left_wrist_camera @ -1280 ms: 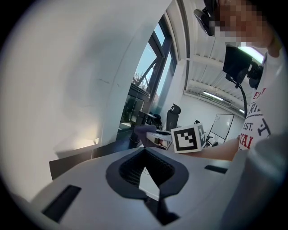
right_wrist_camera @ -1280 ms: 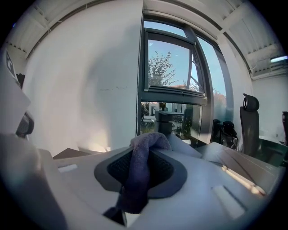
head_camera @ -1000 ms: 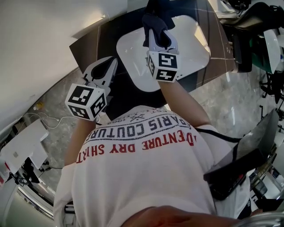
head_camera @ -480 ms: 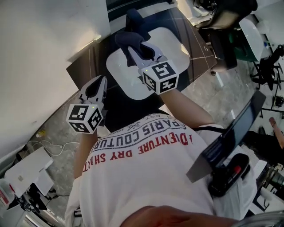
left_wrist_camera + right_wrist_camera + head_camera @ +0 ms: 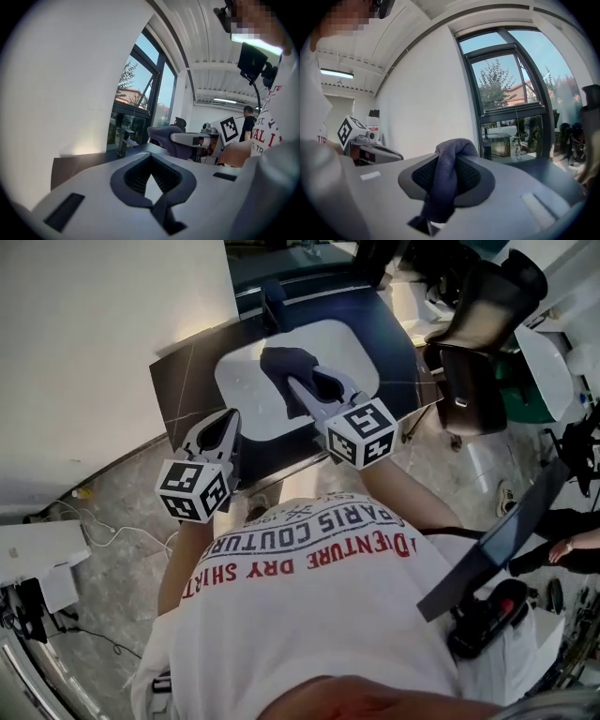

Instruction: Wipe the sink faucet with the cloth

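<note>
Navy cloth (image 5: 443, 187) (a wad) in right gripper (image 5: 309, 390)

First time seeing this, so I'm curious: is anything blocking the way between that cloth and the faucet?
Nothing visible does. The right tool holds the cloth above the sink; only open basin lies between it and the faucet at the back. The left tool is off to one side.

hand-held grippers (image 5: 225, 420) (image 5: 302, 390): 2 | cloth (image 5: 284, 365): 1 | sink (image 5: 240, 395): 1 | faucet (image 5: 274, 313): 1

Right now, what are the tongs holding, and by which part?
The right tongs pinch the dark cloth by a bunched fold. The left tongs are shut on nothing.
</note>
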Available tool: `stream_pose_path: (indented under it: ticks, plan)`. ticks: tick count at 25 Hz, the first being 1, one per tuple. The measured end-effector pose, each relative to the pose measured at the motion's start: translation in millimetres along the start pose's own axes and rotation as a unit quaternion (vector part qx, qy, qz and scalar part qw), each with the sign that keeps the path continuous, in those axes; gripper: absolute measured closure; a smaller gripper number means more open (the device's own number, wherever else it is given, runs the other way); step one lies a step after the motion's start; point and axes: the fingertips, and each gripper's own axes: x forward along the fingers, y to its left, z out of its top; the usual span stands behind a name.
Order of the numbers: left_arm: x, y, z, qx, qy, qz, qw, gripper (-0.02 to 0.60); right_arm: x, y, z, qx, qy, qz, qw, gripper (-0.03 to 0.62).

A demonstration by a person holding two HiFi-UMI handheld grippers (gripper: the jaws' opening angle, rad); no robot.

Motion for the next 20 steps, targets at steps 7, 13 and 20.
stream_pose_path:
  ticks: [7,13,20]
  plan:
    - [-28,-215,-54,-0.015,-0.039,0.031,0.9987,0.58,-217,11,-56,-0.022,0.032,0.081,0.996,0.522]
    - [-79,-336,-77,-0.027,-0.034,0.061,0.9972,0.58,-343,42,-65,-0.008,0.049,0.128,0.991,0.522]
    - [-140,-416,-94,-0.033,-0.041,0.078,0.9956,0.58,-440,94,-68,-0.037,0.042,0.147,0.988,0.522]
